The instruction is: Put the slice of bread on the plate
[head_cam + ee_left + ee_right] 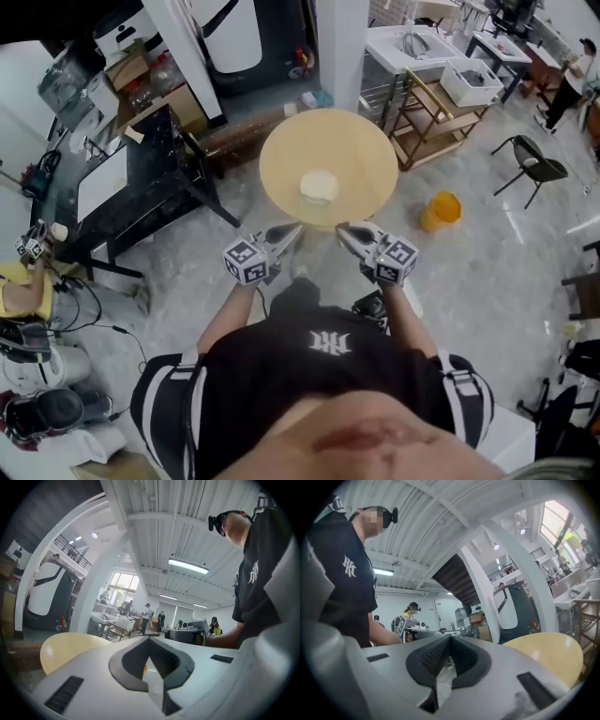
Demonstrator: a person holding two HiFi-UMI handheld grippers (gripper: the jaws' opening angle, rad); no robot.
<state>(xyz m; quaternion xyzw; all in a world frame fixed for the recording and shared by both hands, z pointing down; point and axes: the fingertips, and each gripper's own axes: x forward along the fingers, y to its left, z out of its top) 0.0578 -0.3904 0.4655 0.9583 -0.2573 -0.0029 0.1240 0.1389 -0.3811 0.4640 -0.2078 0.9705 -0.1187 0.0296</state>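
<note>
A round pale wooden table point(328, 159) stands in front of me. At its middle lies a small cream-white thing point(319, 187); I cannot tell bread from plate at this size. My left gripper point(294, 232) and right gripper point(343, 231) hang at the table's near edge, tips turned toward each other, both clear of the tabletop. In the left gripper view the left gripper point(149, 638) has its jaws together with nothing between them, and the table point(70, 646) shows low at left. The right gripper point(451, 637) is likewise shut and empty, with the table point(548, 653) at right.
A yellow bucket point(441, 210) stands on the floor right of the table. A black desk point(131, 187) is at left, a wooden rack point(436, 117) and a black chair point(534, 164) at back right. People stand far off in the room.
</note>
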